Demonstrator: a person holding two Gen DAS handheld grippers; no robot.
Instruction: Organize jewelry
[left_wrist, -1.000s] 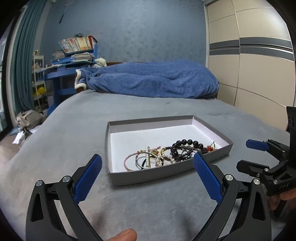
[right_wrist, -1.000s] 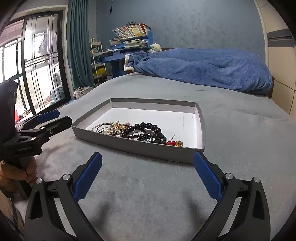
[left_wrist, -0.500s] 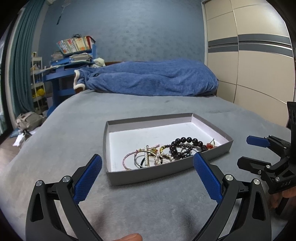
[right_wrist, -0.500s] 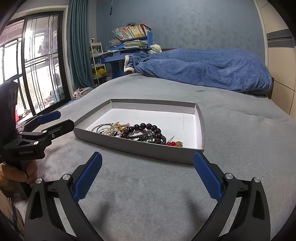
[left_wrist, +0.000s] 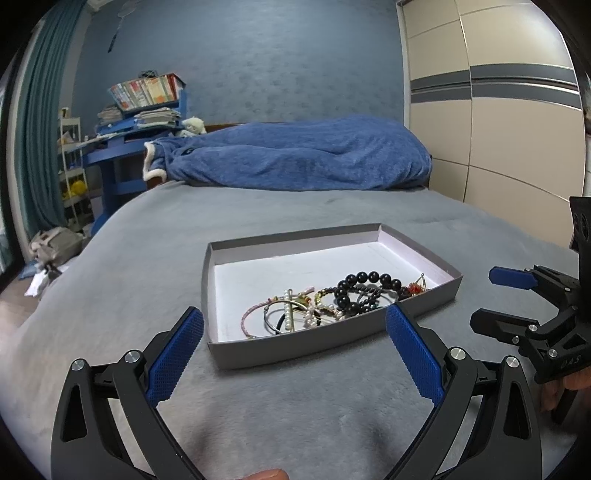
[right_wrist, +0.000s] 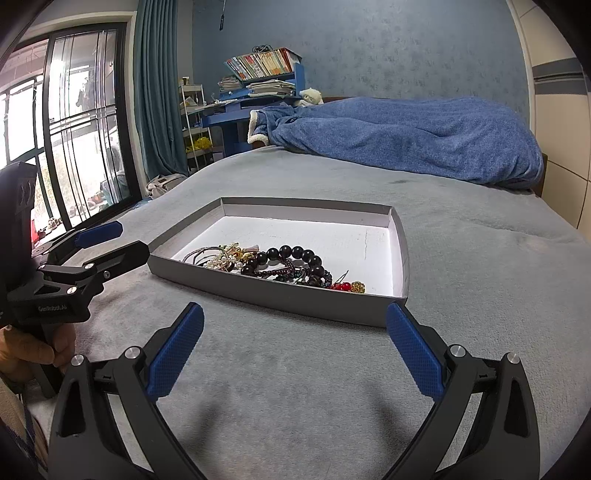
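tray: shallow grey cardboard tray (left_wrist: 332, 347) with a white floor sits on the grey bedspread (left_wrist: 140, 266), centre of both frames; far half of its floor is bare.
jewelry: tangled heap (left_wrist: 325, 301) lies inside the tray against the near wall; in the right wrist view it spreads along the near wall from left of centre to the right (right_wrist: 273, 264).
black bead bracelet: large dark beads (left_wrist: 364, 282), on top of the heap, right of its middle.
pink cord bangle: loop (left_wrist: 249, 314) at the left end of the heap in the left wrist view.
red and gold beads: small cluster (right_wrist: 349, 286) at the right end of the heap in the right wrist view.
left gripper: (left_wrist: 293, 349) low centre of its own frame, just short of the tray, jaws spread wide, nothing between the blue pads; also seen at left edge of the other view (right_wrist: 127, 240).
right gripper: (right_wrist: 295, 347) near the tray's front wall, jaws wide apart and empty; seen at right edge of the left view (left_wrist: 487, 299).
blue blanket: bunched (right_wrist: 406, 136) at the far end of the bed.
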